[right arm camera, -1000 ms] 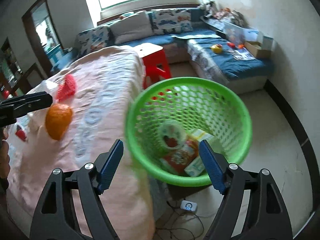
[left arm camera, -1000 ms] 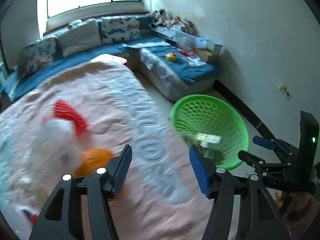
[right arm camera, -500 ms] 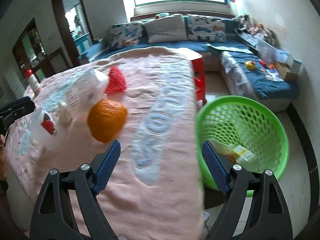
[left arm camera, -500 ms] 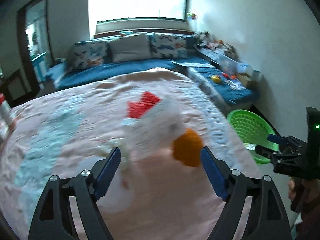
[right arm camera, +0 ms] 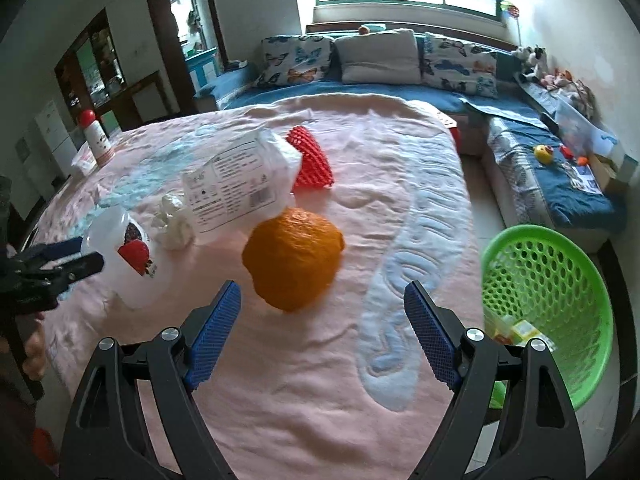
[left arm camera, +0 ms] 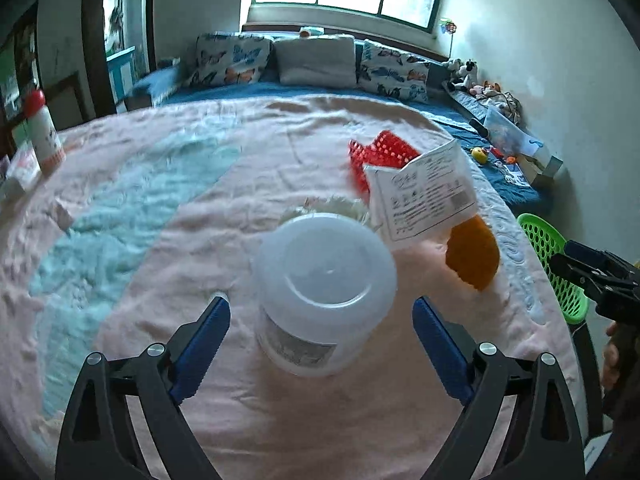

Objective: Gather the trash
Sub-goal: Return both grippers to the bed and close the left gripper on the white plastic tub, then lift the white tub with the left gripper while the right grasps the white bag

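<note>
White tub [left arm camera: 324, 292] between spread left tool [left arm camera: 320, 334]; right tool [right arm camera: 322, 330] spread near orange [right arm camera: 294, 258].

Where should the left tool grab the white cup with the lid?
Around its round side wall, just below the lid. The cup stands upright on the pink blanket, right between the left tool's open fingers, so coming straight forward at its level and squeezing from both sides should work. The lid's flat top gives nothing to pinch.

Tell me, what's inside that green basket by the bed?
The green basket holds some packaging, a green-and-yellow carton among it. The right gripper and the rim hide the rest.
</note>
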